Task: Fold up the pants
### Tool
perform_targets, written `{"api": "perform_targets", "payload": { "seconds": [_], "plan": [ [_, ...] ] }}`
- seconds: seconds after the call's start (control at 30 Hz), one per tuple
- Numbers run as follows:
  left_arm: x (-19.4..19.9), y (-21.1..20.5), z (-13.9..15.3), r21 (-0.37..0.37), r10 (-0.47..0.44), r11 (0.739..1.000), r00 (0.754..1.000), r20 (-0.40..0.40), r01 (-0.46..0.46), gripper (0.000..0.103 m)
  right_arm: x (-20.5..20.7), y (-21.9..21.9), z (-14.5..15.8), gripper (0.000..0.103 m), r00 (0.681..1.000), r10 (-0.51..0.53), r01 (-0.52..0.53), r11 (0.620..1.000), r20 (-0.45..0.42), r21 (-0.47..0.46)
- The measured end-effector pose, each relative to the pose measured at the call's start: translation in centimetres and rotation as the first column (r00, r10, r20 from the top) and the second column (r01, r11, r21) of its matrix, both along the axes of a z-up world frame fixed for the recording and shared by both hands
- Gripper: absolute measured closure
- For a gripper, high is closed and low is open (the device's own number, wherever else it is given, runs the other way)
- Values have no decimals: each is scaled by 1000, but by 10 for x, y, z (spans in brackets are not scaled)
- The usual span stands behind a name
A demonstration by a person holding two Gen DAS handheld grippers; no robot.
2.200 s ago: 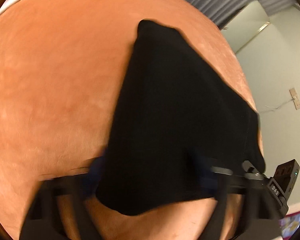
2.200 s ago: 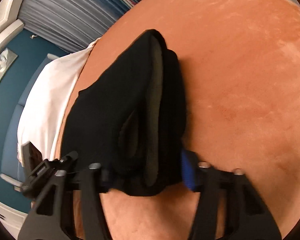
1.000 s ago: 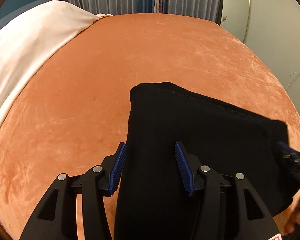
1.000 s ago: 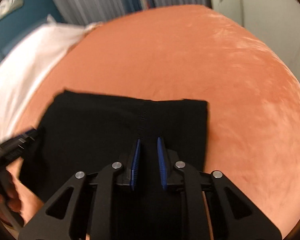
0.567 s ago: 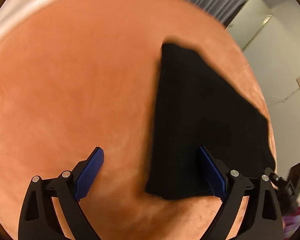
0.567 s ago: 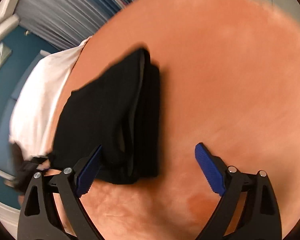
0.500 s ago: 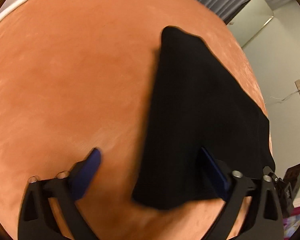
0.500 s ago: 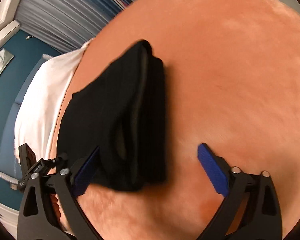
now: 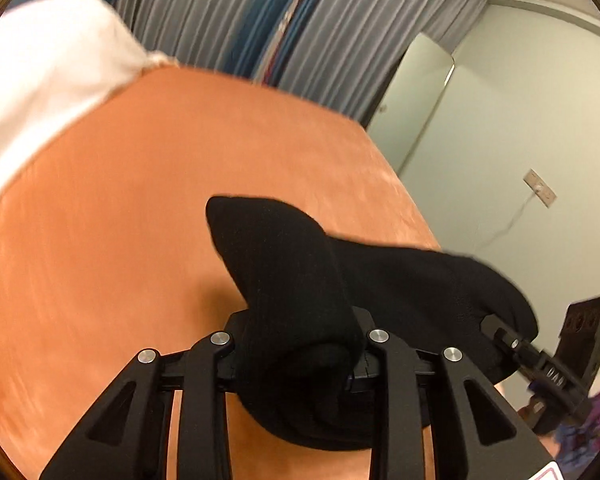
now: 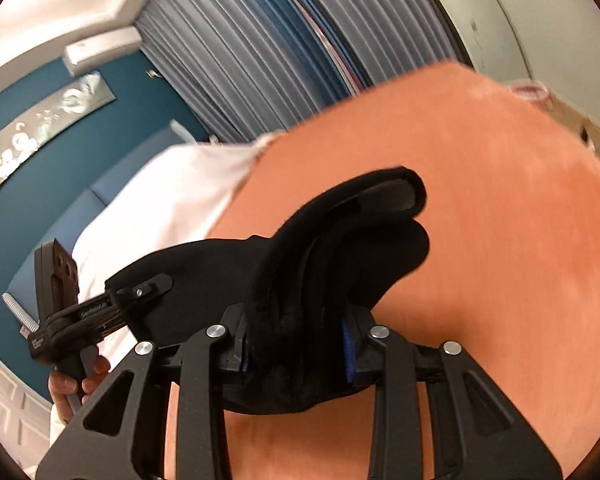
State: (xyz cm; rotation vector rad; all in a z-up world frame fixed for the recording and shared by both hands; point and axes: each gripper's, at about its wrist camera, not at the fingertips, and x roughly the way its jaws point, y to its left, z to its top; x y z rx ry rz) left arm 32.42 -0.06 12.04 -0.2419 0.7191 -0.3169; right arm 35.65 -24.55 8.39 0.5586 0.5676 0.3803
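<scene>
The black pants (image 9: 300, 280) are a folded bundle held up over the orange bed cover (image 9: 100, 240). My left gripper (image 9: 298, 360) is shut on one end of the bundle; its pads are hidden in the cloth. My right gripper (image 10: 296, 352) is shut on the other end of the pants (image 10: 340, 248), where grey inner lining shows at the folded edge. Each gripper shows in the other's view: the right one at the right edge of the left wrist view (image 9: 540, 364), the left one at the left of the right wrist view (image 10: 100, 312).
A white sheet (image 9: 40, 92) covers the head of the bed. Grey and blue curtains (image 9: 280, 32) hang behind it. A pale wall with a socket (image 9: 540, 192) stands to the right, a teal wall (image 10: 60, 152) to the left.
Half a second ago both grippers were open beside the folded pants lying on the bed. Now both are shut on its ends and have lifted it, and the views have tilted up.
</scene>
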Motion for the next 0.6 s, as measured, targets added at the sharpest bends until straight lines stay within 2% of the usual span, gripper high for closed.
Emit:
{"api": "perform_targets", "payload": {
  "seconds": [0.03,0.07,0.1,0.13,0.17,0.2,0.23,0.3,0.37,0.47,0.53,0.57,0.6],
  "plan": [
    [12,-3,-1,34,15,999,1000,15,-16,67,17,-3,-4,68,1000,-15,15,1000,-6,14],
    [24,-5,-6,53,30,998,999,16,-30,56,47,-3,-19,59,998,-48,48,999,-45,2],
    [39,-5,-19,79,54,995,998,13,-55,42,58,-14,-32,45,993,-75,73,997,-86,-32],
    [53,-1,-36,140,134,981,991,21,-136,21,70,-17,-49,41,981,-137,125,988,-139,-96],
    [59,2,-46,182,195,963,980,28,-197,16,79,-19,-69,41,952,-228,191,964,-206,-185],
    [66,9,-64,253,266,931,964,23,-263,16,79,-20,-83,40,933,-264,214,953,-246,-212],
    [70,11,-76,293,285,916,959,0,-272,17,66,-23,-94,40,930,-269,229,957,-252,-175],
    [64,20,-93,340,297,901,954,-36,-268,17,38,-20,-98,40,939,-262,229,960,-222,-163],
    [43,23,-97,349,294,897,956,-16,-270,17,3,-7,-97,40,946,-266,215,942,-183,-260],
    [0,3,-91,406,225,887,974,30,-218,16,-53,8,-94,28,959,-251,183,903,-132,-389],
    [-21,-16,-90,453,180,873,982,51,-183,16,-69,29,-89,26,965,-240,169,877,-106,-450],
    [-29,-21,-89,464,164,869,985,53,-170,16,-83,35,-85,24,962,-254,178,858,-98,-482],
    [-39,-28,-86,472,146,868,988,56,-155,16,-95,35,-85,17,957,-276,194,841,-92,-505]
  ]
}}
